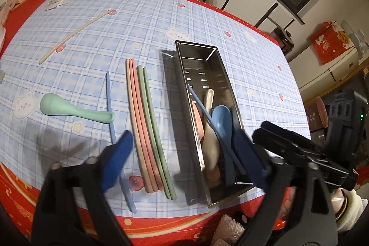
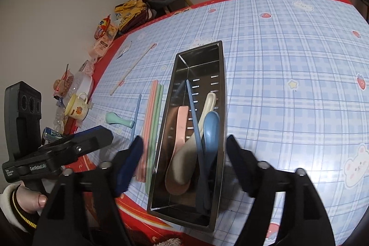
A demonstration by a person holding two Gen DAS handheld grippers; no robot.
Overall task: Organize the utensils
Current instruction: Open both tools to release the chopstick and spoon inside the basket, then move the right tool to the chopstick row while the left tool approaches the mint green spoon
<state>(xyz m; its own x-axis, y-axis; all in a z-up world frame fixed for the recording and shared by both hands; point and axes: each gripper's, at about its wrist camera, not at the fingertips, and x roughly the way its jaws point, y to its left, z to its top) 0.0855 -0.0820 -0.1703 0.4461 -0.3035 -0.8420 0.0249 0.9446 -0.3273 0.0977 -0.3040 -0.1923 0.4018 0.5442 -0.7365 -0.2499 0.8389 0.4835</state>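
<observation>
We see the metal box (image 2: 200,66) on the counter (image 2: 288,57), holding three spoons and a blue chopstick (image 2: 193,112). Left of it lie pink and green chopsticks (image 1: 147,126), then a green spoon (image 1: 69,110). Our left tongs (image 1: 184,160) and right tongs (image 2: 184,165) are apart, maybe touching nothing.

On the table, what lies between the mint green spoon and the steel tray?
Left wrist view: between the mint green spoon and the steel tray lie one blue chopstick, two pink chopsticks and two green chopsticks.
</observation>
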